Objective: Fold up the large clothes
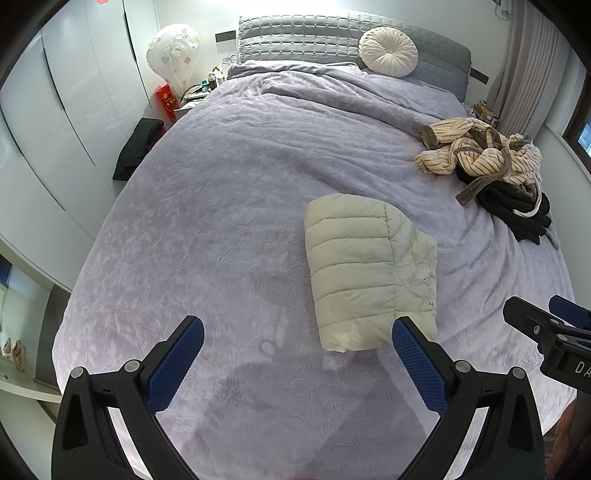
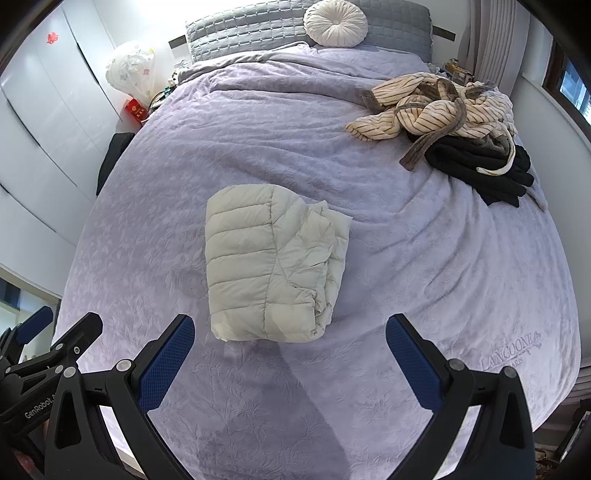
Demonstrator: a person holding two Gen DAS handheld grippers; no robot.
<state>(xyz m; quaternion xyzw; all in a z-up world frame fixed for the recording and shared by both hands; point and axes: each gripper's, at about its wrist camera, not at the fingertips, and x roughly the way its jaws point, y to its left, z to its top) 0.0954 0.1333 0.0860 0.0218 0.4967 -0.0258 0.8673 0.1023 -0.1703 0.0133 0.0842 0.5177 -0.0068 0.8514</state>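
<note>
A cream quilted down jacket (image 1: 364,273) lies folded into a compact rectangle on the lilac bedspread (image 1: 221,221); it also shows in the right wrist view (image 2: 269,266). My left gripper (image 1: 297,345) is open and empty, held above the bed just in front of the jacket's near edge. My right gripper (image 2: 290,343) is open and empty, also held just short of the jacket. The right gripper shows at the right edge of the left wrist view (image 1: 543,328). The left gripper shows at the left edge of the right wrist view (image 2: 44,350).
A heap of clothes lies at the bed's far right: a cream striped robe (image 2: 432,107) on dark garments (image 2: 484,166). A round white cushion (image 2: 335,23) leans on the grey headboard (image 2: 251,33). White wardrobes (image 1: 66,110) stand left. A nightstand with a red box (image 1: 168,99) stands beside the bed.
</note>
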